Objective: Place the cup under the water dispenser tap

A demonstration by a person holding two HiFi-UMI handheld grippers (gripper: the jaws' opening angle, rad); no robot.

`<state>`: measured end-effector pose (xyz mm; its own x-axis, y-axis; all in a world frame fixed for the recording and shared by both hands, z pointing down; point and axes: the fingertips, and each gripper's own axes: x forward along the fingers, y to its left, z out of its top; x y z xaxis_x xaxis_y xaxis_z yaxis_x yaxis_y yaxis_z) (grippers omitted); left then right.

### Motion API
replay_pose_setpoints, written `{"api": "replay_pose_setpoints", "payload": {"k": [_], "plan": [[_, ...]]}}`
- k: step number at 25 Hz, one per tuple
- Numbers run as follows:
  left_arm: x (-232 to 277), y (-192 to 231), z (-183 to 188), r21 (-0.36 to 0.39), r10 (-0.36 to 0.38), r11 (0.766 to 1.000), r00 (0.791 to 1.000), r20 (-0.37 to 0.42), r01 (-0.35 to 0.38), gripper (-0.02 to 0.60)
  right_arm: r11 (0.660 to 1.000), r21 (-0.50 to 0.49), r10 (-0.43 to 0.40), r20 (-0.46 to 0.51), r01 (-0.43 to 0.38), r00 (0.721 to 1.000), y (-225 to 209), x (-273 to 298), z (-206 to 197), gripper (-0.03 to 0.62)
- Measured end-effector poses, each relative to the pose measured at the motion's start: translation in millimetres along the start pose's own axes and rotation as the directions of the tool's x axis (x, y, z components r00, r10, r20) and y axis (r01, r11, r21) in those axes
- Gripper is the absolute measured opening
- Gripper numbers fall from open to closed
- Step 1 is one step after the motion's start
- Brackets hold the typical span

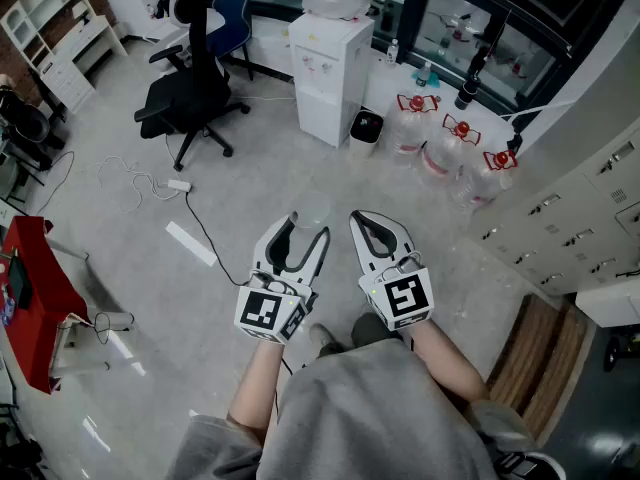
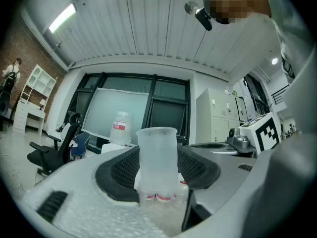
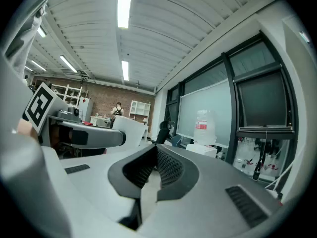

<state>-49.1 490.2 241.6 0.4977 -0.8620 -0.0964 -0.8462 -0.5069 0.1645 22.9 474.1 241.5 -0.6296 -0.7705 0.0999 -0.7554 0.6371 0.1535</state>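
Note:
A clear plastic cup [image 1: 314, 210] stands upright between the jaws of my left gripper [image 1: 303, 233], which is shut on it. In the left gripper view the cup [image 2: 157, 150] fills the middle, with the black pads [image 2: 119, 170] pressing on both sides. My right gripper [image 1: 360, 218] is beside it on the right, shut and holding nothing. Its pads [image 3: 168, 165] meet in the right gripper view. The white water dispenser [image 1: 328, 68] with a bottle on top stands well ahead across the floor. It also shows far off as the dispenser [image 2: 120, 133] and the dispenser [image 3: 204, 140].
A black office chair [image 1: 190, 88] stands left of the dispenser. A small black bin [image 1: 366, 126] and spare water bottles [image 1: 440, 148] sit on its right. A power strip with cables [image 1: 178, 185] lies on the floor, a red cart [image 1: 35, 288] at left, lockers [image 1: 570, 218] at right.

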Motion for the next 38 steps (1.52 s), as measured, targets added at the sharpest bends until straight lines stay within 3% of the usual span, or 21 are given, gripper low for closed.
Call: {"api": "replay_pose_setpoints", "payload": {"k": [18, 25, 38], "plan": [[-27, 7, 0, -0.002, 0.062, 0.998, 0.998, -0.007, -0.062, 0.236, 1.000, 0.015, 0.025, 0.076, -0.026, 0.997, 19, -12, 0, 0.012], [-30, 3, -12, -0.012, 0.057, 0.998, 0.998, -0.033, -0.057, 0.236, 0.999, 0.031, 0.029, 0.038, -0.030, 0.999, 24, -19, -18, 0.012], [53, 38, -38, -0.024, 0.059, 0.998, 0.995, -0.085, -0.062, 0.236, 0.995, 0.091, 0.033, 0.015, -0.034, 0.999, -46, 45, -50, 0.012]]}}
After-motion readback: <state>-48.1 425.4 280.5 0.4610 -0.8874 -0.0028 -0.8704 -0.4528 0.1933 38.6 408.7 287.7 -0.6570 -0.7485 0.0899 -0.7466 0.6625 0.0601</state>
